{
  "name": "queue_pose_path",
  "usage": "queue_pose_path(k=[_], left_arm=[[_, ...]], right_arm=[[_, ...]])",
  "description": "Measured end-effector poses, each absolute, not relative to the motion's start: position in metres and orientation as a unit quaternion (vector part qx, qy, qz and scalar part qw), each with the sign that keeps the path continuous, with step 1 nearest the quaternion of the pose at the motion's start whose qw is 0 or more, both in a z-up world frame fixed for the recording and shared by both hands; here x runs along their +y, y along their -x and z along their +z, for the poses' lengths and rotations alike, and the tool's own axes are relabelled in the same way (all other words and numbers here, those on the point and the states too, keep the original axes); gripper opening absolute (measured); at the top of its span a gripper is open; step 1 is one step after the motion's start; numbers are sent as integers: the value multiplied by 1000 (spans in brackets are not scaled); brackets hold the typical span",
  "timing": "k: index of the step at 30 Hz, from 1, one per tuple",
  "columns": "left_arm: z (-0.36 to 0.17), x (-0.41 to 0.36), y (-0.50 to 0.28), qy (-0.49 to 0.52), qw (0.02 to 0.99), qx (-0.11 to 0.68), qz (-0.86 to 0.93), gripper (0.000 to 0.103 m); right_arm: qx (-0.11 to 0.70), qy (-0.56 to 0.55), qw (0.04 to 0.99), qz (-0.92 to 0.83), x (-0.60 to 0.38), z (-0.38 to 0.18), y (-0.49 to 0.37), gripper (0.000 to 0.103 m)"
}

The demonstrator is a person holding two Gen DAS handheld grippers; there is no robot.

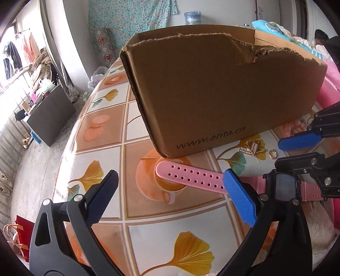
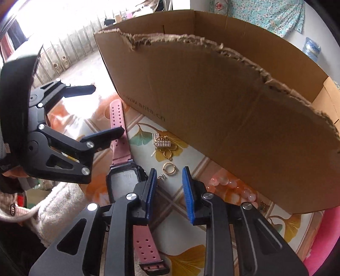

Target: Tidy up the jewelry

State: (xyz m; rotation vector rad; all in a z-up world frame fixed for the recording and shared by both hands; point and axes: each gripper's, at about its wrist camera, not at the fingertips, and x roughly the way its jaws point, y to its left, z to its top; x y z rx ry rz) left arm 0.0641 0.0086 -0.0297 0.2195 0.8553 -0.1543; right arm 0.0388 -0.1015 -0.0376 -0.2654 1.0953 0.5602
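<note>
Room: lived-in bedroom kind of space, a floral teal cloth point(image 1: 131, 19) hanging on the back wall, clothes and clutter by a bright window on the left, a blue water jug point(image 1: 193, 18) behind the box.
Surface: bench point(image 1: 106, 131) under a glossy cloth with ginkgo leaves and coffee cups printed in squares.
Left hand-held gripper point(image 1: 170, 195): jaws spread wide, nothing in them; it hangs over the pink watch's holed strap, one blue pad just above the strap where it nears the case.
Right hand-held gripper point(image 2: 170, 191): jaws parted by a narrow gap, no earlier view to compare; nothing gripped, pads bare, tips hovering just short of the small jewelry.
Pink watch point(image 2: 119, 131): flat on the bench, dark square case right beside the right gripper's left finger, other strap half running under that finger toward the camera.
Gold ring point(image 2: 169, 168): on the bench just past the right gripper's tips, roughly in line with the gap.
Small silver piece point(image 2: 162, 176): tiny, next to the left fingertip; can't tell what it is.
Gold charm pieces point(image 2: 162, 143): little pile further out, near the box wall.
Pink beads point(image 2: 229, 186): tucked against the foot of the box, right of the right finger.
Cardboard box point(image 2: 233, 106): big, torn top edge, web address printed low on the side, standing right behind all the jewelry.
</note>
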Motion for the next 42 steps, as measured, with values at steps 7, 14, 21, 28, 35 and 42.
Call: queue_pose_path(k=[7, 14, 21, 28, 35, 42], left_arm=[[-33, 21, -66, -84, 901, 418, -86, 96], [-35, 25, -69, -75, 900, 420, -91, 96], [-35, 26, -71, -64, 901, 418, -94, 96], [-12, 40, -46, -47, 920, 374, -105, 95], [1, 33, -5, -98, 929, 334, -128, 84], [-14, 1, 17, -166, 911, 339, -169, 60]], right_arm=[[504, 145, 821, 225, -110, -38, -54, 23], [483, 134, 838, 216, -115, -26, -47, 22], [465, 87, 839, 270, -121, -2, -8, 51], [465, 107, 837, 268, -94, -18, 10, 61], [467, 118, 835, 264, -82, -27, 4, 48], [498, 49, 813, 298, -103, -31, -17, 47]])
